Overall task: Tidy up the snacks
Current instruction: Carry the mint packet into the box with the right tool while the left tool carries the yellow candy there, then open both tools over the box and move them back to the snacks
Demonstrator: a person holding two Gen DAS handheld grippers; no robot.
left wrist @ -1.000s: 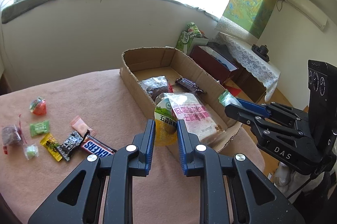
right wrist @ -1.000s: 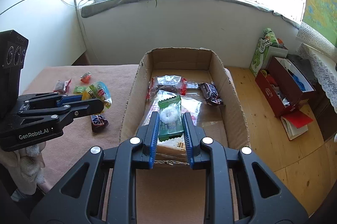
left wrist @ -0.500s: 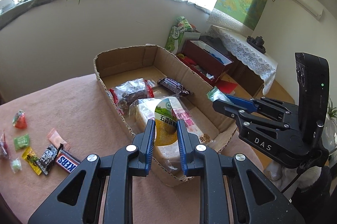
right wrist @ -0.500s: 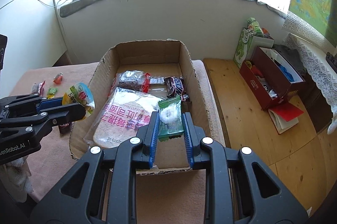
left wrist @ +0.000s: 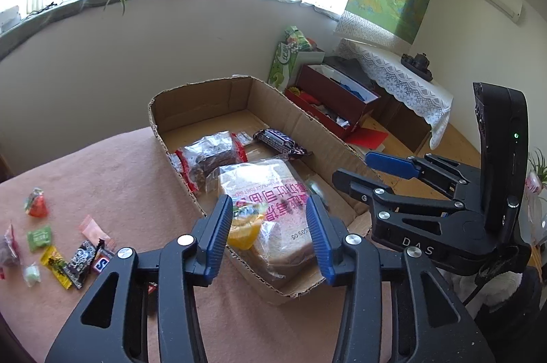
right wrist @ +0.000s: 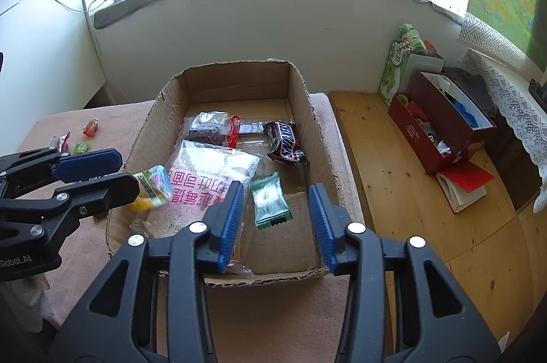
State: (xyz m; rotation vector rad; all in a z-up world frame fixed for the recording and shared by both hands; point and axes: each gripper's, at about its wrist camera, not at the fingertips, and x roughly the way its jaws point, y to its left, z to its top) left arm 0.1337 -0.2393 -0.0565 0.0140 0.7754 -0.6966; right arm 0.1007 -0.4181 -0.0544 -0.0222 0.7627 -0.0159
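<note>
Over the near end of the cardboard box (left wrist: pixel 205 103) my left gripper (left wrist: pixel 270 226) has its jaws opening. A yellow jelly cup (left wrist: pixel 244 224) drops blurred between them, free of the pads, above the bread bag (left wrist: pixel 266 199). My right gripper (right wrist: pixel 277 212) is opening too. The green packet (right wrist: pixel 270 200) is loose between its fingers, over the box floor (right wrist: pixel 290 236). From the right wrist, the left gripper (right wrist: pixel 112 175) reaches in from the left with the jelly cup (right wrist: pixel 152 187) just past its tips. From the left wrist, the right gripper (left wrist: pixel 362 171) hangs over the box's right wall.
The box also holds a Snickers bar (right wrist: pixel 283 140) and a dark snack bag (right wrist: pixel 208 127). Several small sweets (left wrist: pixel 61 246) lie on the pink table cloth (left wrist: pixel 119 178) left of the box. A red box (right wrist: pixel 441 123) stands on the wooden floor to the right.
Both grippers were shut on their snacks and now stand open. The jelly cup and the green packet have come loose and are dropping into the box.
</note>
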